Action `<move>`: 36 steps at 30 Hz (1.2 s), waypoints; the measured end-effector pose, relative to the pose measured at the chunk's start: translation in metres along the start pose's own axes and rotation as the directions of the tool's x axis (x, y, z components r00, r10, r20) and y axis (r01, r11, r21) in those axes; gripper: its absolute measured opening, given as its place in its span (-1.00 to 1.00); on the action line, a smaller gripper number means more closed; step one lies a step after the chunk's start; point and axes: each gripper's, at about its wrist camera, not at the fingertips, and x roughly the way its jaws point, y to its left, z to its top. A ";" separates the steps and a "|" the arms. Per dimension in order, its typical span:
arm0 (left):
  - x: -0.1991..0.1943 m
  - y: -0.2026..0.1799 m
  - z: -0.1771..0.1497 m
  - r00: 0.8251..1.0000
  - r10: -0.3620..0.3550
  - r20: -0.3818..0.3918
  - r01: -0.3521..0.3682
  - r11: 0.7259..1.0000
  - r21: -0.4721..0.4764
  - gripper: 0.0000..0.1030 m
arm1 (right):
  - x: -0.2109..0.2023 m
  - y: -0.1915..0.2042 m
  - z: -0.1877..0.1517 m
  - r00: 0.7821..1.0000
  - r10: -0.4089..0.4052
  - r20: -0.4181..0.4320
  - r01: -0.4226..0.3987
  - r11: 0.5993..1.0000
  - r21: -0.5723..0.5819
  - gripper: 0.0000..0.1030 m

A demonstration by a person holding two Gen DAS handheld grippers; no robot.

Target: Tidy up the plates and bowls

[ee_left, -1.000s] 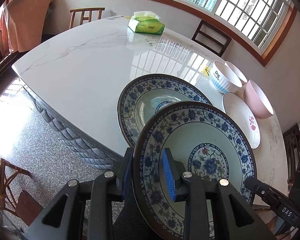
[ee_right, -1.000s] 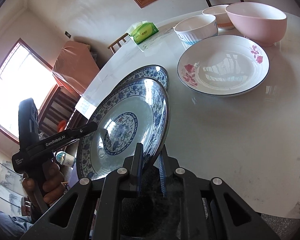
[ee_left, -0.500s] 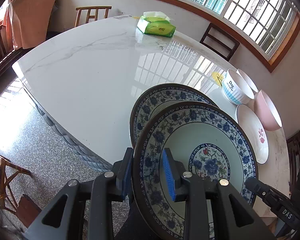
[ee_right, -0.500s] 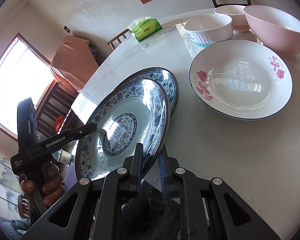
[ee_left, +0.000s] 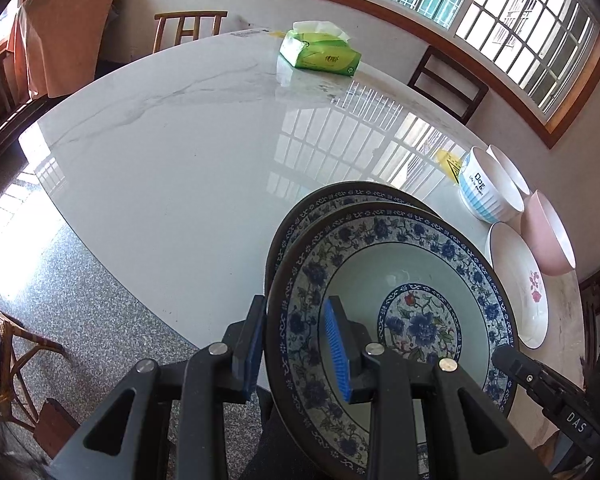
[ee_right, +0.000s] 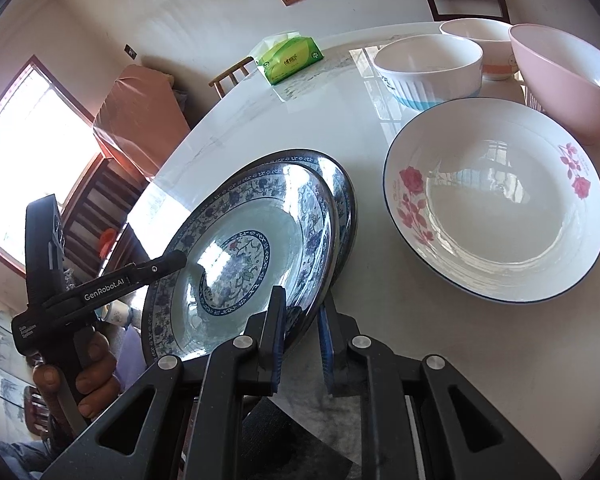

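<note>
While the white marble table (ee_left: 172, 168) fills the upper left of my left view, I hold a blue-and-white floral porcelain plate (ee_left: 400, 312) tilted just above its matching plate (ee_right: 346, 196) lying at centre frame. My left gripper (ee_left: 296, 344) and right gripper (ee_right: 302, 332) each clamp opposite rims of it. I judge this the stacking step: next, level it, lower it squarely, then let go.

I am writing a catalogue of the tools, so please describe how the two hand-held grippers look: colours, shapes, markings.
Each hand-held gripper, left and right, has a black angular frame with silver round bolts and two flat fingers faced with blue ribbed pads. White lettering on the left one's body reads "GenRobot.AI"; the right one's body shows "DAS". No cables or sleeves are visible.
</note>
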 end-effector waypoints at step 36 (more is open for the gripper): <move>-0.005 -0.008 0.008 0.996 0.002 0.089 -0.007 0.999 0.053 -0.35 | 0.010 0.023 0.003 0.981 -0.166 0.103 0.179 0.975 -0.133 -0.58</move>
